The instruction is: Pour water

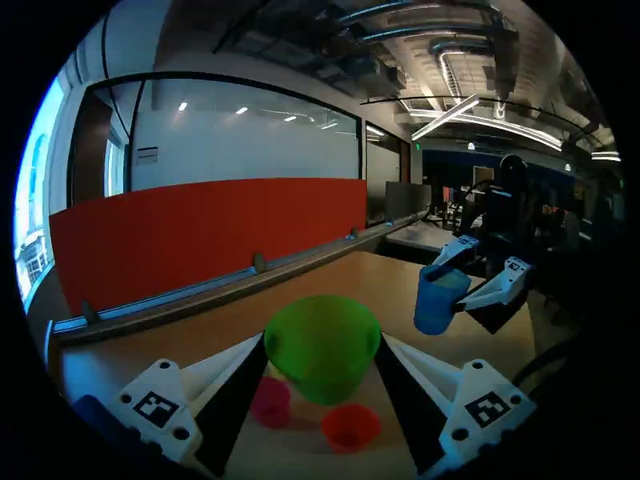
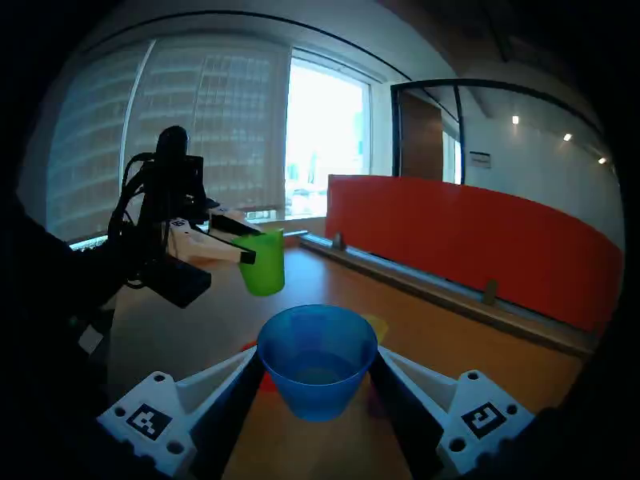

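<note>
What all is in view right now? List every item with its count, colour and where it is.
green cup: one, green, held up above the table
blue cup: one, blue, held up above the table
pink cup: one, pink, standing on the table beside the orange-red cup
orange-red cup: one, orange-red, standing on the table
table: one, light wood, beneath all the cups
divider: one, red, along the table's far edge
window: one, bright, beyond the table
left gripper: one, white, jaws shut on the green cup
right gripper: one, white, jaws shut on the blue cup
</note>
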